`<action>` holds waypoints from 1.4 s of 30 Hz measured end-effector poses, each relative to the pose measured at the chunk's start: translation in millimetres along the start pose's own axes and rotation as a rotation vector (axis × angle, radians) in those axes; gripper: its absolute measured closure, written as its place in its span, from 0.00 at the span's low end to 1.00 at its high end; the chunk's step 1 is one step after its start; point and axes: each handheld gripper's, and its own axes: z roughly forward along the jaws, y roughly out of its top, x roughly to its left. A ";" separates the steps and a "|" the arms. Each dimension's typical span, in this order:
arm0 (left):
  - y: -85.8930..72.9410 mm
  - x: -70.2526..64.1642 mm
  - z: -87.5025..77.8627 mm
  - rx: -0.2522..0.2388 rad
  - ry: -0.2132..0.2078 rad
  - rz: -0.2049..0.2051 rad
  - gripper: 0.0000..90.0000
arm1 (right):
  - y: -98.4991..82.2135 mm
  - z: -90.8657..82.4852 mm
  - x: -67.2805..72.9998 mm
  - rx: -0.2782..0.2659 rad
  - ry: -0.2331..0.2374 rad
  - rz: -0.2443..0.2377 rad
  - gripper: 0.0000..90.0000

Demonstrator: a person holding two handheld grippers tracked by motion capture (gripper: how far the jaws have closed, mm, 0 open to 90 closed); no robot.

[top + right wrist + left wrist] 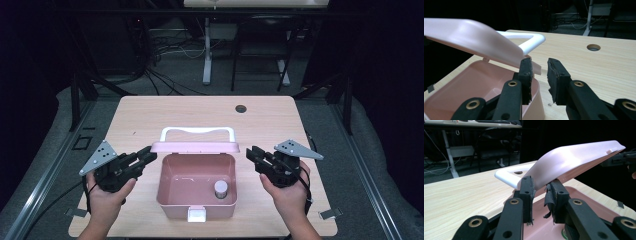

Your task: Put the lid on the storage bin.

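A pink box stands open at the table's middle, its lid lifted and a white handle behind it. A small white-capped jar stands inside at the right. My left gripper is at the lid's left corner; in the left gripper view its jaws are shut on the lid edge. My right gripper is at the lid's right corner. In the right gripper view it stands open, with the lid corner poking beside one pad and a gap to the other.
A white latch sits on the box's near wall. The wooden table has a round hole at the back right. A metal clip is fixed near the front right edge. Desk legs and chairs stand beyond the table.
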 end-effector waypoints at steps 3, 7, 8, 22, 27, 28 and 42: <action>-1.5 -1.3 -1.4 0.005 -0.001 0.005 0.84 | 0.8 1.1 -1.4 -0.005 -0.002 0.015 0.81; -3.9 -3.0 -3.3 0.009 -0.001 0.001 0.84 | 0.8 3.2 -2.8 -0.001 -0.007 0.027 0.80; -4.4 -3.2 -3.6 0.010 -0.001 0.001 0.84 | 0.6 3.7 -2.7 -0.001 -0.011 0.025 0.80; -13.8 -9.2 -9.7 0.023 -0.007 0.006 0.84 | -0.6 4.7 0.7 -0.002 -0.029 0.025 0.80; -16.6 -10.6 -11.8 0.029 -0.009 0.007 0.84 | -3.2 5.1 1.4 -0.012 -0.025 0.031 0.80; -17.4 -10.5 -12.1 0.027 -0.012 0.008 0.84 | -3.2 4.7 1.5 -0.010 -0.027 0.028 0.80; -29.8 -15.2 -16.7 0.029 -0.013 0.007 0.84 | -7.6 1.9 1.3 -0.022 -0.033 0.029 0.80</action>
